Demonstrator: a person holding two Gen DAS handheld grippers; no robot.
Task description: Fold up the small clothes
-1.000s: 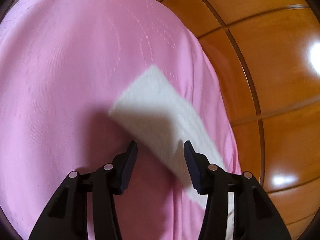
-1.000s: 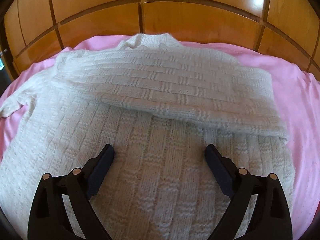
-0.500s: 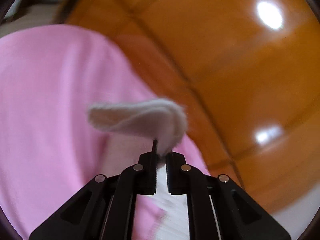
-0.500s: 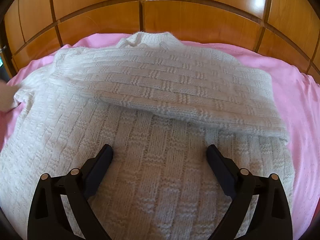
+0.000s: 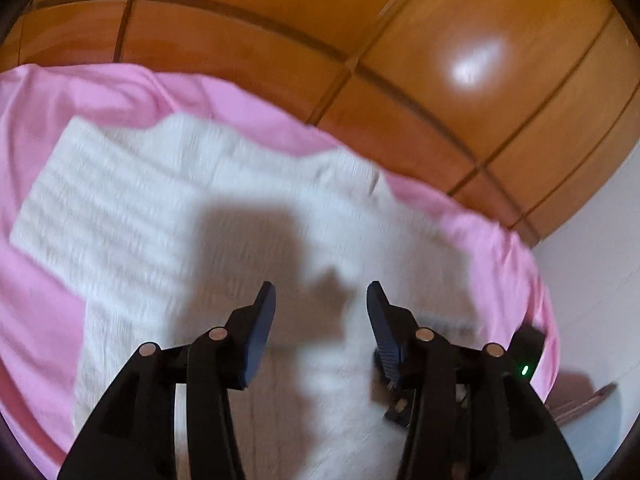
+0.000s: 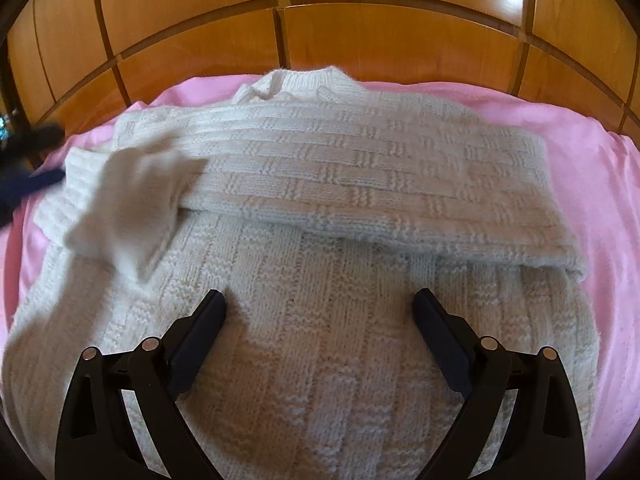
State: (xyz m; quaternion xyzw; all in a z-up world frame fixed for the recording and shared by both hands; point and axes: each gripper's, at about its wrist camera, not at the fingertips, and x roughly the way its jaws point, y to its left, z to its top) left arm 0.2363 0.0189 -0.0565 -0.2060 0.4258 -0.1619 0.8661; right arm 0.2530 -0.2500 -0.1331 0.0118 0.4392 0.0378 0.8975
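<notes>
Over the white sweater both tools gape, left blurred, right showing a folded sleeve

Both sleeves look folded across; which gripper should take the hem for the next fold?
Probably right: the right gripper hovers open over the white knitted sweater body.

Sweater is cream white, chunky basket-weave blocks knitted all over. Sheet under it is plain bubblegum pink. Far wall panels are glossy orange wood with darker grid lines.
</notes>
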